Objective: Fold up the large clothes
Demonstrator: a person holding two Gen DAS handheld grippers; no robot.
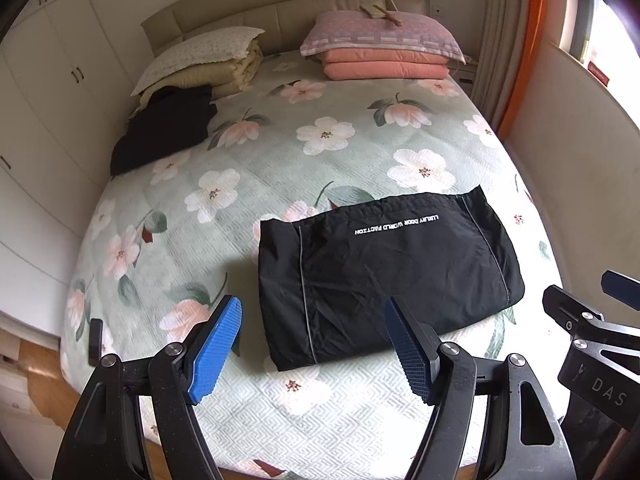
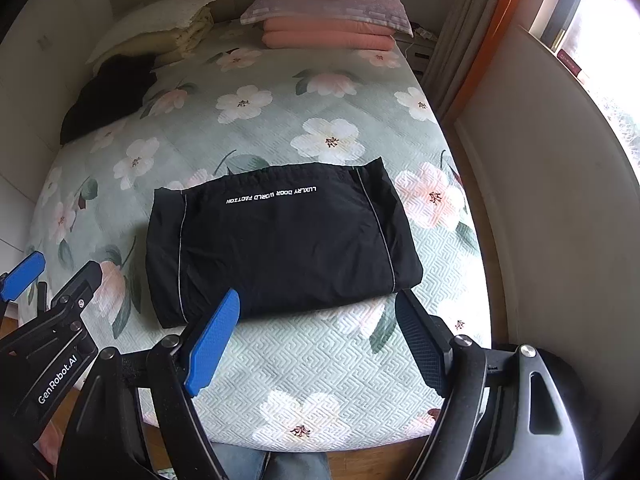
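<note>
A black garment [image 1: 380, 268] with white lettering lies folded into a rectangle near the foot of the flowered bed [image 1: 280, 140]; it also shows in the right wrist view [image 2: 280, 240]. My left gripper [image 1: 316, 348] is open and empty, held above the garment's near edge. My right gripper [image 2: 320, 340] is open and empty, just short of the garment's near edge. The right gripper's body shows at the right edge of the left wrist view [image 1: 592, 328]. The left gripper's body shows at the left of the right wrist view [image 2: 48, 320].
A second dark folded garment [image 1: 164, 128] lies at the far left by stacked beige bedding [image 1: 216, 64]. A pink blanket and pillow [image 1: 380, 48] sit at the headboard. A small dark object [image 1: 96, 340] lies at the bed's left edge. A wall runs along the right side.
</note>
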